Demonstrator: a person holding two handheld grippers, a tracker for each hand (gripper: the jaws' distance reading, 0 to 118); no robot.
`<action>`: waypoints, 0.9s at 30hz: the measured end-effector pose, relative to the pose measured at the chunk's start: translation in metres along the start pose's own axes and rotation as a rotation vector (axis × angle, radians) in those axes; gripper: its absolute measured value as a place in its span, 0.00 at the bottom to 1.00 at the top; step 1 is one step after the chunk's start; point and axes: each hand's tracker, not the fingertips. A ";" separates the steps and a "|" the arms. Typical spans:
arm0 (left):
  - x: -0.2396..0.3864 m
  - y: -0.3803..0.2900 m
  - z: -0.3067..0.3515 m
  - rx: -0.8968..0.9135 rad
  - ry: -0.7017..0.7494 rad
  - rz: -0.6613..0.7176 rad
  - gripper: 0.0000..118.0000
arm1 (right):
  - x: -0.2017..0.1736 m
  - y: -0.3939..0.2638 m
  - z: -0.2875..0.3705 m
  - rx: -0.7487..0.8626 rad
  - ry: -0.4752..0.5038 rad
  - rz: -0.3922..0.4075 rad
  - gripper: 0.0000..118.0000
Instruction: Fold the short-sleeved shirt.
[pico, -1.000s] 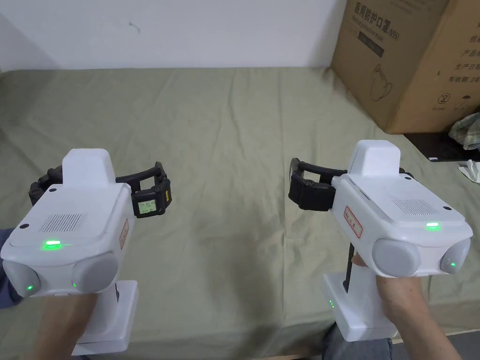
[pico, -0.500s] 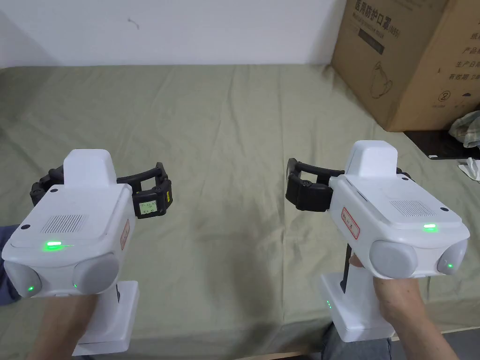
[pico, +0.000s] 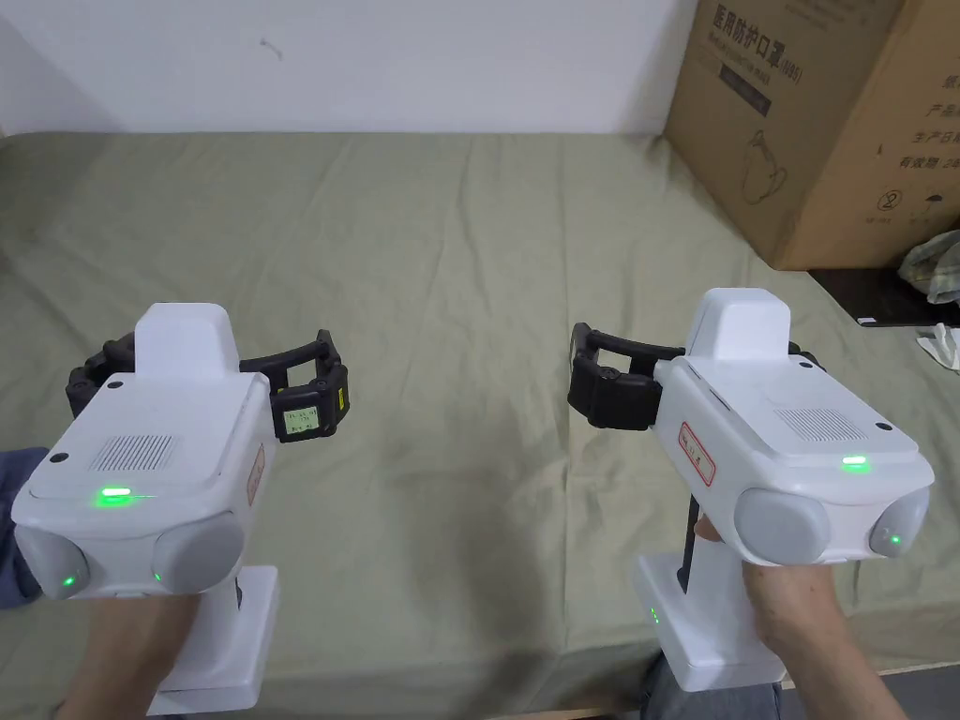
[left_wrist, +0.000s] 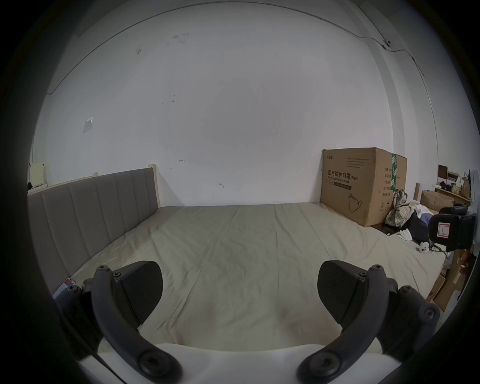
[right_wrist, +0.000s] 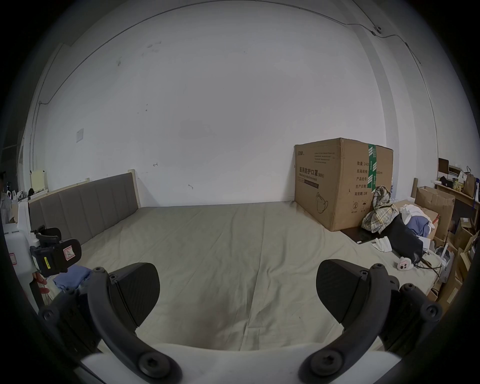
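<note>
A blue cloth (pico: 13, 525) lies bunched at the near left edge of the bed, just left of my left gripper; it also appears in the right gripper view (right_wrist: 74, 278). I cannot tell what garment it is. My left gripper (pico: 202, 373) hovers open over the olive sheet (pico: 469, 281), and its jaws (left_wrist: 240, 288) stand wide apart with nothing between them. My right gripper (pico: 705, 370) hovers open at the same height to the right, its jaws (right_wrist: 237, 285) also empty. Each is held in one hand.
A large cardboard box (pico: 816, 122) stands at the bed's far right corner against the white wall. Beside it lies a pile of clothes (right_wrist: 381, 210) and small items. A grey padded headboard (left_wrist: 91, 207) runs along the left side.
The head camera has tipped slightly, shifting the picture. Both grippers stay open and hold about the same place over the sheet.
</note>
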 end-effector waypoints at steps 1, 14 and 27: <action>0.000 0.000 0.000 0.000 0.000 0.000 1.00 | 0.000 0.000 0.000 0.000 0.000 0.001 1.00; 0.000 0.000 0.003 0.002 0.001 -0.005 1.00 | -0.003 0.001 0.000 0.002 0.006 0.011 1.00; 0.000 0.000 0.003 0.004 -0.002 -0.011 1.00 | -0.003 0.001 -0.002 0.003 0.012 0.014 1.00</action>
